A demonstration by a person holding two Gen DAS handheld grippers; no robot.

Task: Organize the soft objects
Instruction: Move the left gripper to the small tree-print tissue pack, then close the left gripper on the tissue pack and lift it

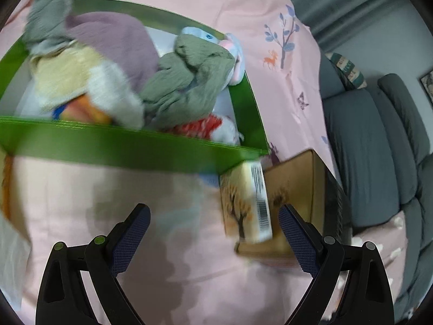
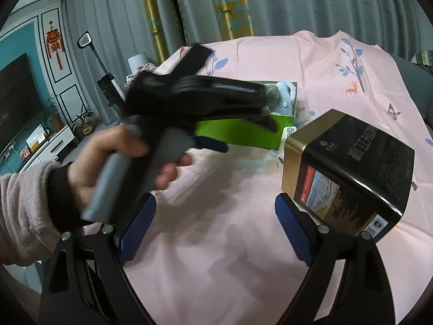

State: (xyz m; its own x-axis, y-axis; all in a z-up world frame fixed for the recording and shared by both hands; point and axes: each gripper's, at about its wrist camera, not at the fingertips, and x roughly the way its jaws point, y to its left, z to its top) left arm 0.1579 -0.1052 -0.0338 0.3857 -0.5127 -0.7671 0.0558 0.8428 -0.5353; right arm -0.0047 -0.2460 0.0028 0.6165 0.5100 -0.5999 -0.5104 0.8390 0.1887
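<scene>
Both grippers, left gripper and right gripper, hanging wide open, empty; green box corralling soft cloths; tin sitting beside.

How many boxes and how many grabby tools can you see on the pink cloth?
Green box holding soft things: 1
Black and gold box: 1
Tools, both open: 2, left tool and right tool
Total: 4
</scene>
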